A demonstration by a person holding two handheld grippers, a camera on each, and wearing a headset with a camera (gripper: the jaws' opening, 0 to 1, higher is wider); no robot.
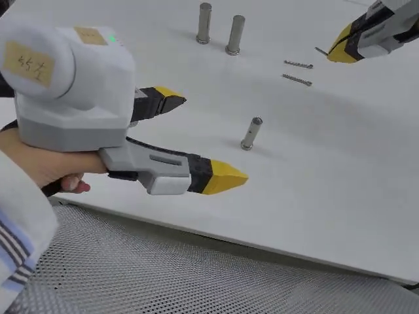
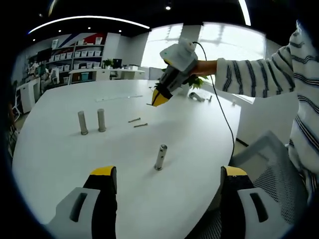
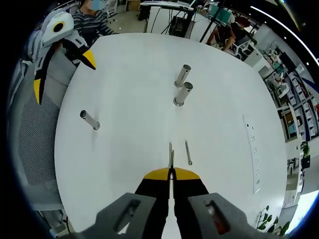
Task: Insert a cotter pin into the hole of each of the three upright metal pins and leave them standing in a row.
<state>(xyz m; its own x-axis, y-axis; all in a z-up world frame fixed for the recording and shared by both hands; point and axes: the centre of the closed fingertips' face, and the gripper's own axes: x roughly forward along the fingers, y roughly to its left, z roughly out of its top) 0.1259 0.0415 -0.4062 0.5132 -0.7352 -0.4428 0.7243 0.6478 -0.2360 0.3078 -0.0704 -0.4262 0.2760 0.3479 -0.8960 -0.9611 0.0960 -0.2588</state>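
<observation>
Three metal pins stand on the bench (image 1: 327, 163) in the head view: a far pair (image 1: 204, 23) close together toward the far edge, and a lone metal pin (image 1: 251, 133) well apart from them, nearer the near edge. The left gripper (image 1: 200, 137) hovers over the near edge with its jaws spread wide and nothing between them. The right gripper (image 1: 344, 49) hangs over the far right of the bench, and two loose cotter pins (image 1: 298, 64) lie just beside it.

From the left gripper view, the lone metal pin (image 2: 160, 157) sits ahead of the parted jaws (roughly centred between them). I would close low on its shank to steady it and leave the top free. Its hole is too small here to tell which way it faces.

From the right gripper view, the jaws are pinched together on a cotter pin (image 3: 171, 152), whose legs jut straight forward. The far pair (image 3: 183, 93) is ahead, the lone metal pin (image 3: 89, 120) off to the side. The insertion probably calls for lining the legs up with the hole's axis before pushing. A skewed push would likely tip an unsupported pin, so both grippers should work on the same one.
</observation>
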